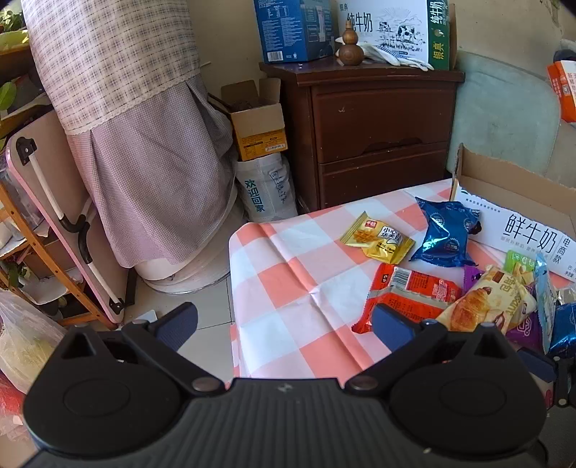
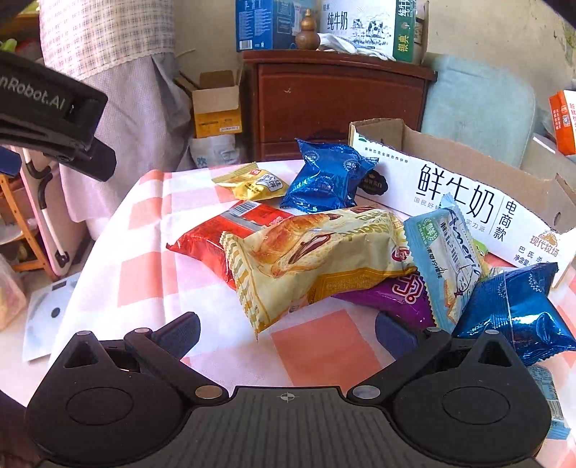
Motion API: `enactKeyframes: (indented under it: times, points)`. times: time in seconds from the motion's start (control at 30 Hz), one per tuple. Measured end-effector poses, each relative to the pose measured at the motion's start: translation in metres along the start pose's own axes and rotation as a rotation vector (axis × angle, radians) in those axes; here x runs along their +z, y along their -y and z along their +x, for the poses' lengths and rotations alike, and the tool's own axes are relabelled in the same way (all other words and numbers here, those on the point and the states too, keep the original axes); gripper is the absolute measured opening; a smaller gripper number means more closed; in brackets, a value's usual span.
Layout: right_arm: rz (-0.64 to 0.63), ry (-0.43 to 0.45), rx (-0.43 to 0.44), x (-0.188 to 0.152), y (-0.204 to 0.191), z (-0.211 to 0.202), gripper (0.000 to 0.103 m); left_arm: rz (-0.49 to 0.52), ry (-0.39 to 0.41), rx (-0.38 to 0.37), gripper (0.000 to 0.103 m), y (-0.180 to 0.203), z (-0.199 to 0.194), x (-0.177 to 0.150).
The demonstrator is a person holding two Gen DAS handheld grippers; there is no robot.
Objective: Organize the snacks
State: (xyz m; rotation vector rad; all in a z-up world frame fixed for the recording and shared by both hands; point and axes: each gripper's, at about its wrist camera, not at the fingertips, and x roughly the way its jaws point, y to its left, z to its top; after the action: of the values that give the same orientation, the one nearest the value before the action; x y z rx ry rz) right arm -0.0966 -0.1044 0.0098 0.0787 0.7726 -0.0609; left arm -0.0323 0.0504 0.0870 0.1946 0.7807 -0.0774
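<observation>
Snack packets lie piled on a pink-and-white checked tablecloth (image 1: 306, 273). The pile holds a yellow croissant pack (image 2: 309, 266), a red pack (image 2: 212, 237), a purple pack (image 2: 399, 298), a pale blue wafer pack (image 2: 446, 266), blue foil packs (image 2: 327, 180) and a small yellow pack (image 2: 255, 185). An open milk carton box (image 2: 464, 190) stands behind them. My right gripper (image 2: 286, 333) is open, low in front of the croissant pack, holding nothing. My left gripper (image 1: 284, 324) is open over the table's left edge, its right finger near the red pack (image 1: 406, 291). The left gripper's body (image 2: 46, 108) shows at upper left in the right wrist view.
A dark wooden cabinet (image 1: 374, 129) with milk boxes (image 1: 388, 25) on top stands behind the table. A cloth-covered appliance (image 1: 144, 151), a small cardboard box (image 1: 255, 122) and a white bag (image 1: 266, 187) sit on the floor to the left. A folded pink table (image 1: 61, 223) leans at far left.
</observation>
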Motion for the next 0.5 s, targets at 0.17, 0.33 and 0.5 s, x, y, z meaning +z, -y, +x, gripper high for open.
enactKeyframes:
  times: [0.17, 0.33, 0.5]
  points:
    - [0.037, 0.036, 0.042, 0.016, 0.007, -0.035, 0.103, 0.024, 0.007, -0.002, 0.102, 0.001, -0.003, -0.002]
    - [0.058, 0.058, -0.042, 0.025, 0.031, -0.068, 0.103, 0.055, -0.007, -0.038, 0.102, 0.008, -0.006, -0.011]
    - [0.165, 0.003, -0.137, 0.013, 0.083, -0.082, 0.103, 0.109, -0.051, -0.136, 0.102, 0.027, -0.011, -0.033]
